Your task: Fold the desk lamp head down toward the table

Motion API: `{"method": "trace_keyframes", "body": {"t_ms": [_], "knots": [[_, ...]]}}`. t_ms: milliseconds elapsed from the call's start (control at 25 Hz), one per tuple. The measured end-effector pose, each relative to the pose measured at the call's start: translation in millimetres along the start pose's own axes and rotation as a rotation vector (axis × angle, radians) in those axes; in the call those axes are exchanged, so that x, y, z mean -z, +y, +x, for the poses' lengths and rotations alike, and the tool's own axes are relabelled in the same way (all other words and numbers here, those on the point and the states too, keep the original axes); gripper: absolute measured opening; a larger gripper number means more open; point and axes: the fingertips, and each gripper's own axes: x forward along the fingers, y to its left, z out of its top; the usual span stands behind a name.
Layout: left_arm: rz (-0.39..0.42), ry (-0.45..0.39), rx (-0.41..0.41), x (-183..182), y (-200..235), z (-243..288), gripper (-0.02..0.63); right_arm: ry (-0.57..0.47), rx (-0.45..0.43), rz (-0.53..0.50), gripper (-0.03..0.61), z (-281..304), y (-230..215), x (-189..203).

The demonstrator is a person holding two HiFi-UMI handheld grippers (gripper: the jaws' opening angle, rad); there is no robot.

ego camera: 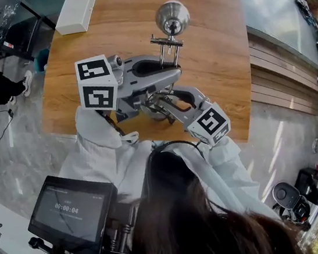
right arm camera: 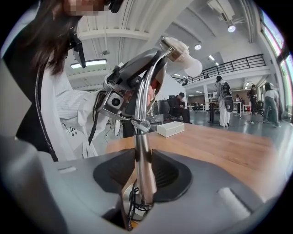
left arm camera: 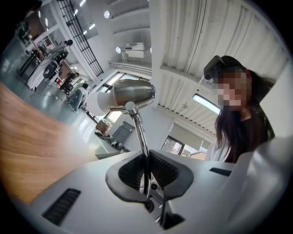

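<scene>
A chrome desk lamp stands on the wooden table (ego camera: 211, 40). Its round head (ego camera: 172, 17) sits high on a thin upper arm, well above the tabletop. My left gripper (ego camera: 169, 72) holds level, its pads pinched on that thin arm (left arm camera: 142, 137) just below the head (left arm camera: 132, 93). My right gripper (ego camera: 158, 103) comes in lower from the right. Its jaws grip the thicker lower post (right arm camera: 143, 169) above the round base (right arm camera: 123, 201), where a black cord coils. In the head view the grippers hide the base.
A white box (ego camera: 76, 10) lies at the table's far left corner, also in the right gripper view as the white box (right arm camera: 170, 129). Grey floor surrounds the table. A wooden bench edge runs along the right. People stand far off in the hall.
</scene>
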Motion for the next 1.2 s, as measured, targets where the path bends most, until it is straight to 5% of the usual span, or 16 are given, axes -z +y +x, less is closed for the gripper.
{"method": "trace_keyframes", "body": {"t_ms": [560, 1200], "knots": [[-0.176, -0.002, 0.158, 0, -4, 2, 0.020, 0.001, 0.002, -0.004, 0.109, -4, 6, -3], [-0.252, 0.031, 0.158, 2, 22, 9, 0.021, -0.010, 0.006, 0.005, 0.106, 3, -10, 2]]}}
